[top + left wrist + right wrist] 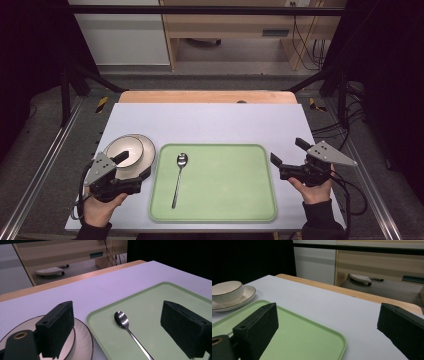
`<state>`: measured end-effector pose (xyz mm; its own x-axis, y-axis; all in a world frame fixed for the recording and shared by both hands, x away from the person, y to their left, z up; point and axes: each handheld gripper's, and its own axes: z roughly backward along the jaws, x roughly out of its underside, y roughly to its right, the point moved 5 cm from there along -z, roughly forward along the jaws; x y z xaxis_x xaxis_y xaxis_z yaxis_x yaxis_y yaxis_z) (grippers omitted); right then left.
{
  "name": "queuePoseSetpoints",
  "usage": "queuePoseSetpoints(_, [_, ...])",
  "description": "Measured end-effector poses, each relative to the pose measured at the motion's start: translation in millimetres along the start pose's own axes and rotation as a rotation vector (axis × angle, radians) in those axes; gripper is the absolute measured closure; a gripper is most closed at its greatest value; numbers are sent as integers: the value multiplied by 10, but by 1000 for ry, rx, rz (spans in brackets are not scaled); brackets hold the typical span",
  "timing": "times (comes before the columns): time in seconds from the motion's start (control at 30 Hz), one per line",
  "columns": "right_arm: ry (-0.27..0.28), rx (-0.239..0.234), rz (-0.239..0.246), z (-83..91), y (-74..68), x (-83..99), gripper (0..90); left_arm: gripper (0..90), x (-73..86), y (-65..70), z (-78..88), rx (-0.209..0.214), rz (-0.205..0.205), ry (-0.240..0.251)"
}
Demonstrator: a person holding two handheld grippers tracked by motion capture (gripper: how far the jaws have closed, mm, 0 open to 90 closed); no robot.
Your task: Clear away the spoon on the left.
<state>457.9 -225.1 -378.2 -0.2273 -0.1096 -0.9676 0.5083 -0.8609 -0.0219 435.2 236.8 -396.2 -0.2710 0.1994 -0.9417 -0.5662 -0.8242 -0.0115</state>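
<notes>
A light green tray lies in the middle of the white table top. A metal spoon rests on the tray's left part, bowl end pointing away from me; the left gripper view has the spoon between the two jaws. Left of the tray a cream bowl with a dark rim sits on a matching plate. My left gripper is open, one jaw over the bowl, the other near the tray's left edge. My right gripper is open just right of the tray, holding nothing.
The white top covers a wooden table whose far edge shows beyond it. Metal rails run along both sides, and cables lie on the floor at the right. Wooden furniture stands farther back.
</notes>
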Motion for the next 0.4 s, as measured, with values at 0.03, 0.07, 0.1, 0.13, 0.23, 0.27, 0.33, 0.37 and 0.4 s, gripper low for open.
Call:
queuePoseSetpoints(0.03, [-1,0,1,0,2,2,36,108,7,-14,-1,-2,0,-1])
queuePoseSetpoints(0.07, [-2,1,1,-2,5,3,36,109,15,-26,-3,-5,4,-3])
queuePoseSetpoints(0.1, [-1,1,0,-5,6,5,36,108,22,-37,-8,-7,6,-4])
queuePoseSetpoints(0.13, [-2,2,0,-7,9,6,36,108,30,-48,-11,-8,5,-6])
queuePoseSetpoints(0.23, [-4,2,-2,-7,11,10,36,107,41,-63,-20,-10,13,-6])
queuePoseSetpoints(0.27, [-3,2,-3,-6,11,8,36,107,41,-66,-19,-11,13,-6])
queuePoseSetpoints(0.33, [0,1,-2,-6,10,5,36,107,39,-75,-11,-12,10,-5])
queuePoseSetpoints(0.37, [-1,2,-2,-6,10,5,36,107,35,-76,-8,-13,14,-1])
queuePoseSetpoints(0.4, [0,2,-2,-5,11,4,36,107,34,-79,-5,-14,17,1])
